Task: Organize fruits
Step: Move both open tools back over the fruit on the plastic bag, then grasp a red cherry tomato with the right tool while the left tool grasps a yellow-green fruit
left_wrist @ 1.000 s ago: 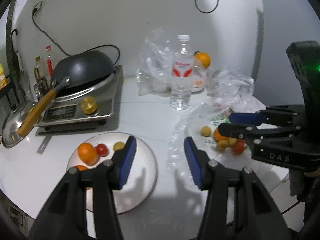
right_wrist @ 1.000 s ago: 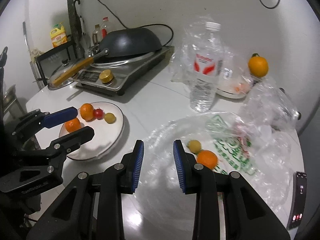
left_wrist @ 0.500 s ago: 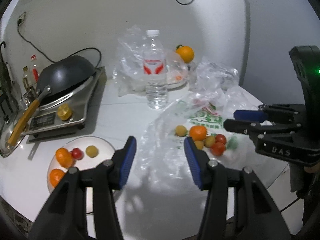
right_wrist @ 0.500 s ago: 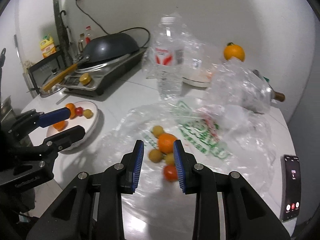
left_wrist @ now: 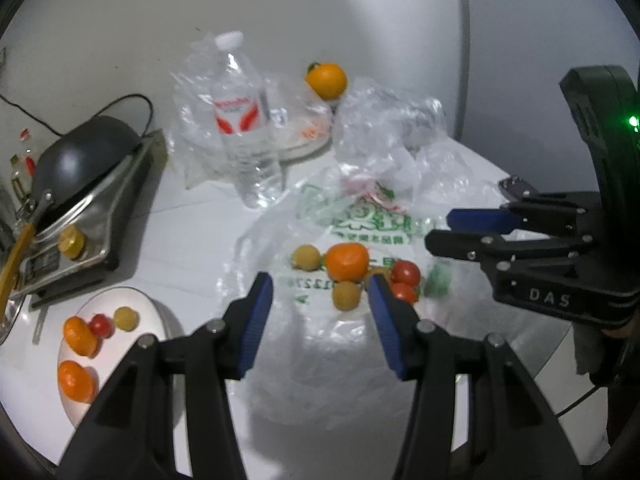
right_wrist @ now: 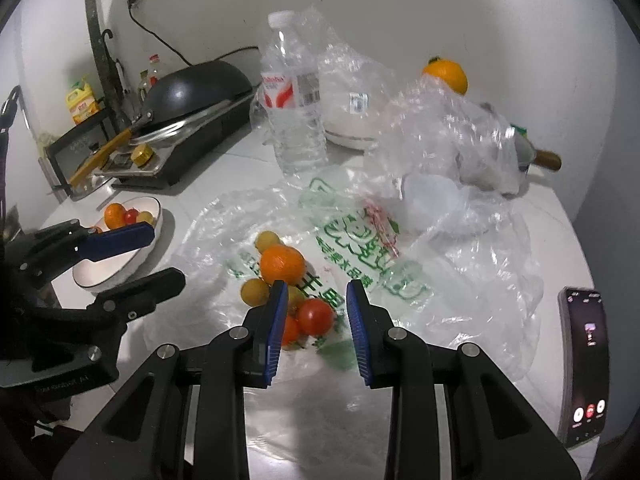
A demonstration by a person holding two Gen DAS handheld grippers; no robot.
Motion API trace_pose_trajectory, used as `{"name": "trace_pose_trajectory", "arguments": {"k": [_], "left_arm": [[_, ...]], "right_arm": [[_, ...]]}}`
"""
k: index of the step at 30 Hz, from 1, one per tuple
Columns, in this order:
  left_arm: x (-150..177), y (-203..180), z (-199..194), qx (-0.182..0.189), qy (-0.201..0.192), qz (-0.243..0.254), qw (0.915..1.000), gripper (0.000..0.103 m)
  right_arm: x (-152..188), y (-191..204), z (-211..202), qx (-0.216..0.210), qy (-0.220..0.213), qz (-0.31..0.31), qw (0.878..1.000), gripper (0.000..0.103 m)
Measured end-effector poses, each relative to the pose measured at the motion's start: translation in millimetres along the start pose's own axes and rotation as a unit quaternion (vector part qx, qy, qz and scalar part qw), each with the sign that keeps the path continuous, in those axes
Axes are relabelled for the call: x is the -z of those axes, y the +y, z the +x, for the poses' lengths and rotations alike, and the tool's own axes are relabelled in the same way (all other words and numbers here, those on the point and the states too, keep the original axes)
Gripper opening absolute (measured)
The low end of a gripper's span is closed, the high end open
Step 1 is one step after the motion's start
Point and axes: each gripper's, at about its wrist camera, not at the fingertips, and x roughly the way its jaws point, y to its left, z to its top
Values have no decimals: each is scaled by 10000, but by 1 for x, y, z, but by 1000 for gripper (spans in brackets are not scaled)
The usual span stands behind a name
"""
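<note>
A cluster of fruit lies on a clear plastic bag (left_wrist: 352, 220): an orange mandarin (left_wrist: 346, 261), yellow fruits (left_wrist: 306, 257) and red tomatoes (left_wrist: 405, 273). My left gripper (left_wrist: 320, 294) is open and empty, just short of the cluster. My right gripper (right_wrist: 317, 300) is open, with a red tomato (right_wrist: 315, 316) between its fingers and the mandarin (right_wrist: 282, 264) just beyond. A white plate (left_wrist: 156, 316) at the left holds mandarins (left_wrist: 80, 336), a tomato and a yellow fruit. It also shows in the right wrist view (right_wrist: 120, 268).
A water bottle (right_wrist: 294, 120) stands behind the bag. A wok on a cooker (right_wrist: 192, 100) is at the back left. An orange (right_wrist: 446, 76) sits above crumpled plastic at the back right. A phone (right_wrist: 584, 360) lies at the table's right edge.
Both grippers have moved right and forward toward the fruit cluster on the bag. The right gripper has opened wider and now brackets a red tomato.
</note>
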Motion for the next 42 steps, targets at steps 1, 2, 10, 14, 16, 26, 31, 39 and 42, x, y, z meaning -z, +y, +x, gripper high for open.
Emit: {"name": "trace_pose_trajectory", "arguments": {"k": [1, 2, 10, 14, 16, 26, 31, 39, 42], "left_arm": [[0, -2, 3, -5, 17, 27, 10000, 51], [0, -3, 5, -4, 29, 38, 10000, 51], [-1, -8, 27, 1, 242, 70, 9997, 51], [-2, -10, 35, 6, 315, 55, 9995, 51], [-1, -11, 39, 8, 362, 58, 9993, 51], [1, -16, 57, -13, 544, 120, 9984, 50], [3, -19, 68, -92, 650, 264, 9975, 48], [6, -15, 81, 12, 849, 353, 9958, 34], [5, -19, 82, 85, 849, 417, 9955, 27]], "right_arm": [[1, -2, 3, -21, 39, 8, 10000, 32], [3, -3, 6, -46, 70, 1, 10000, 31], [6, -12, 22, -176, 234, 27, 9996, 31], [6, -13, 26, -228, 268, -21, 9994, 28], [6, -15, 28, -257, 279, -9, 9993, 28], [10, -19, 41, -453, 408, 26, 9981, 28], [9, -18, 46, -618, 451, 37, 9971, 28], [12, -17, 56, -763, 593, 78, 9953, 28], [11, -19, 56, -741, 580, 90, 9955, 28]]}}
